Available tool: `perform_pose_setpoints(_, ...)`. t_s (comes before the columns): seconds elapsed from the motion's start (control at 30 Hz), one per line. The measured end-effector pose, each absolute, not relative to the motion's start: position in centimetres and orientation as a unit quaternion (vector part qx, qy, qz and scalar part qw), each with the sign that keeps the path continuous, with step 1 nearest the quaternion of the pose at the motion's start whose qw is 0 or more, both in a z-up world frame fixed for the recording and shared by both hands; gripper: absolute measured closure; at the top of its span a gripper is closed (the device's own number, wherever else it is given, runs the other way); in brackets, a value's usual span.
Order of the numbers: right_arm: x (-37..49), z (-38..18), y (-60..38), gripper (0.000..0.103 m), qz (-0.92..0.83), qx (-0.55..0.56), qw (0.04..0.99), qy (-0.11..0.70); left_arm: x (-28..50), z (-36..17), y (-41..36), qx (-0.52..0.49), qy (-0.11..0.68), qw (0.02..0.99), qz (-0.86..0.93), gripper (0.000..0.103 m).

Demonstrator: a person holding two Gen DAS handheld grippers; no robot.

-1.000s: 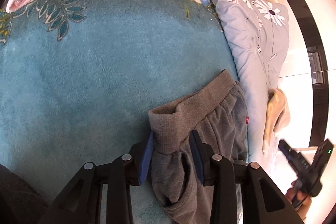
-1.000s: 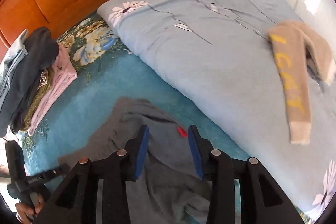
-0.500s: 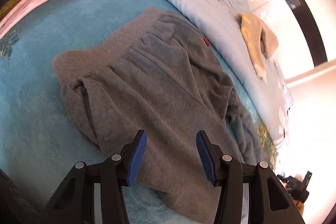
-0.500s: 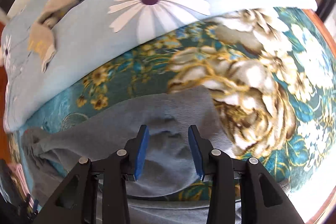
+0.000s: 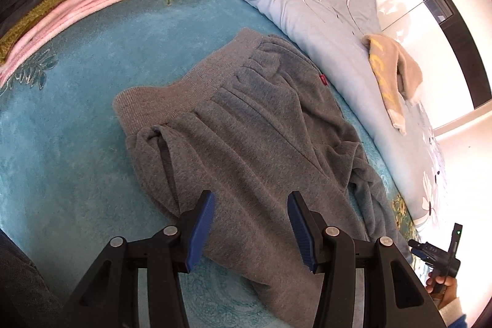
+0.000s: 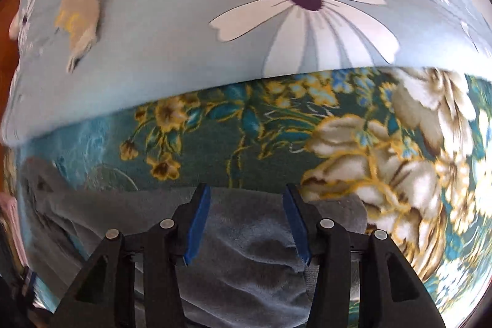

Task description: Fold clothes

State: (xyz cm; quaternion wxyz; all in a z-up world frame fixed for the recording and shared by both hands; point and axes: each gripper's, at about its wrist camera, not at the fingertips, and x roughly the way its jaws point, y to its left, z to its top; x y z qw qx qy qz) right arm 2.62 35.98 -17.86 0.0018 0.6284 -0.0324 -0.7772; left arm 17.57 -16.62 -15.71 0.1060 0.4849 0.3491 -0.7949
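fuzzy grey fleece trousers point(image 5: 246, 125); plush teal blanket point(image 5: 77, 112)

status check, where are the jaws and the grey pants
Left gripper open above grey pants, spread flat. Right gripper just opened over the leg end. Nothing in the way.

The grey fleece trousers point(image 5: 246, 137) lie spread flat on the teal bed cover point(image 5: 77, 112), ribbed waistband toward the folded pile (a small red tag shows at one hip), legs rumpled and trailing toward the bed's patterned edge.
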Motion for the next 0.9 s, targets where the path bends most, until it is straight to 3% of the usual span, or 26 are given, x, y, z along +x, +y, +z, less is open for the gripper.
perform_pose_setpoints(0.13, 2.6, -19.8, 33.0, 0.053, -0.759, 0.646, 0.046, 0.065, 17.6, -15.7, -16.5, 0.486, 0.342, 0.110, -0.797, 0.050)
perform_pose_setpoints(0.3, 2.9, -20.0, 32.7, 0.053, -0.767, 0.631, 0.047, 0.110, 17.5, -15.8, -16.2, 0.492, 0.338, 0.106, -0.795, 0.050)
perform_pose_setpoints(0.6, 3.1, -20.1, 33.6, 0.053, -0.763, 0.638, 0.042, 0.101, 17.6, -16.2, -17.0, 0.491, 0.358, 0.113, -0.786, 0.050)
perform_pose_setpoints(0.67, 3.6, -20.0, 33.9, 0.060, -0.760, 0.642, 0.041, 0.093, 17.7, -16.4, -17.2, 0.489, 0.372, 0.113, -0.781, 0.050)
perform_pose_setpoints(0.73, 4.2, -19.8, 33.9, 0.086, -0.757, 0.644, 0.042, 0.099, 17.9, -16.4, -17.4, 0.485, 0.382, 0.113, -0.779, 0.050)
perform_pose_setpoints(0.77, 4.4, -19.6, 33.8, 0.092, -0.757, 0.643, 0.042, 0.105, 17.9, -16.4, -17.5, 0.484, 0.385, 0.112, -0.778, 0.050)
perform_pose_setpoints(0.9, 4.2, -16.8, 33.4, 0.098, -0.778, 0.614, 0.033, 0.130, 17.9, -16.4, -17.6, 0.480, 0.392, 0.110, -0.777, 0.050)
